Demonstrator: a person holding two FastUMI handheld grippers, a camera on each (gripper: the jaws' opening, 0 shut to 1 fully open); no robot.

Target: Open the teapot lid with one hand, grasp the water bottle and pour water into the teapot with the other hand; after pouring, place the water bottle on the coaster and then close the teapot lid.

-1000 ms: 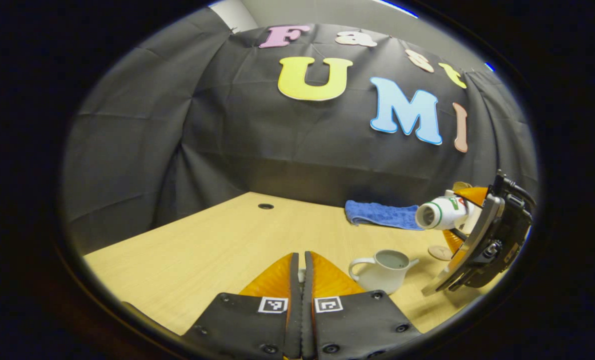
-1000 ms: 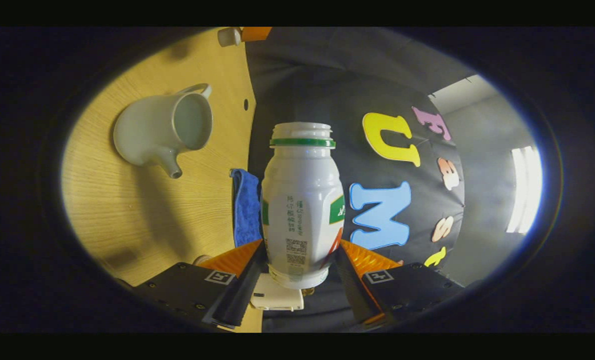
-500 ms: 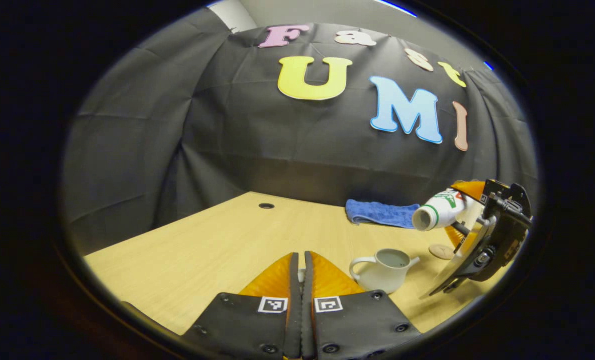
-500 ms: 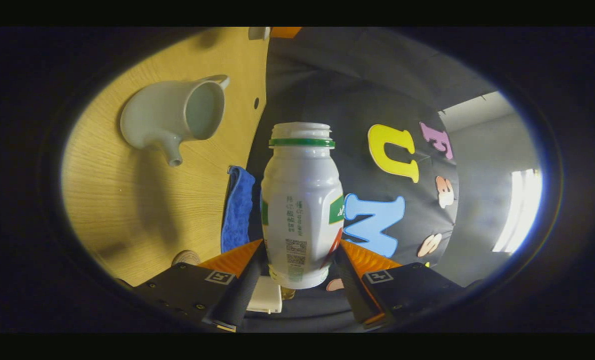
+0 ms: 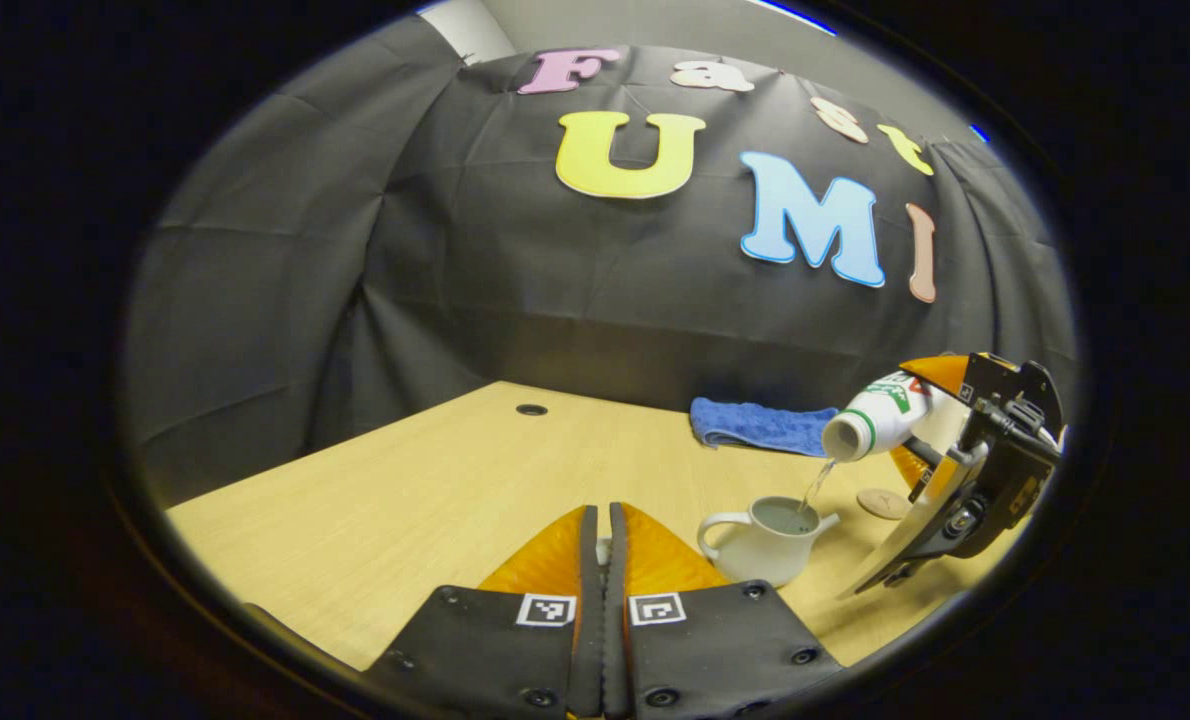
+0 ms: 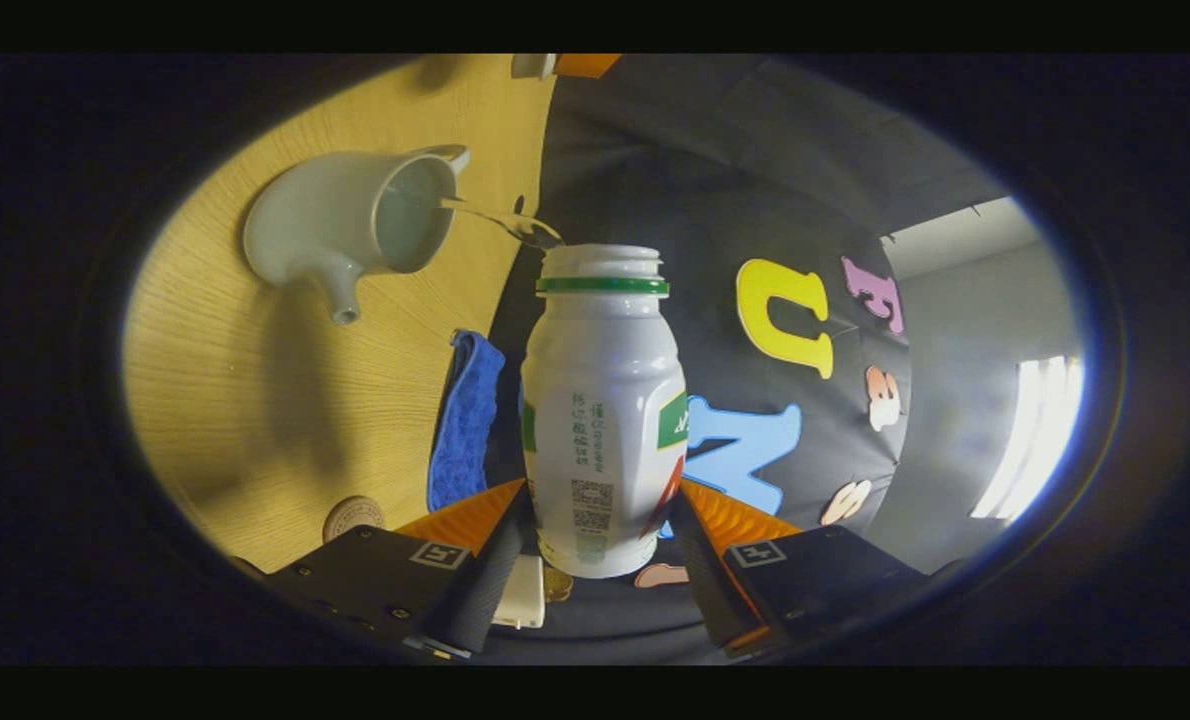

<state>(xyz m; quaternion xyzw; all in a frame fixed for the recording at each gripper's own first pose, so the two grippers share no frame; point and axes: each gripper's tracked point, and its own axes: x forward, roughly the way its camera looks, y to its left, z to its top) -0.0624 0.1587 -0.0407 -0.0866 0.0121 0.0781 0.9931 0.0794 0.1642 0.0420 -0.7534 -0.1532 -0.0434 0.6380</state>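
Note:
The white teapot (image 5: 765,545) (image 6: 345,235) stands uncovered on the wooden table (image 5: 405,500), handle to the left in the left gripper view. My right gripper (image 6: 600,500) (image 5: 923,420) is shut on the white water bottle (image 6: 605,420) (image 5: 880,420), tipped mouth-down over the pot. A thin stream of water (image 5: 813,488) (image 6: 495,220) falls into the opening. My left gripper (image 5: 603,520) is shut on the teapot lid (image 5: 603,546), a small white piece between its fingers, held left of the pot. The round coaster (image 5: 883,503) (image 6: 353,517) lies just right of the pot.
A folded blue towel (image 5: 760,425) (image 6: 465,420) lies behind the teapot near the booth wall. A cable hole (image 5: 530,410) sits in the table at the back left. Bare tabletop stretches to the left of the pot.
The right gripper tipped the bottle further and moved its mouth over the teapot; water now runs out. The left gripper has stayed still.

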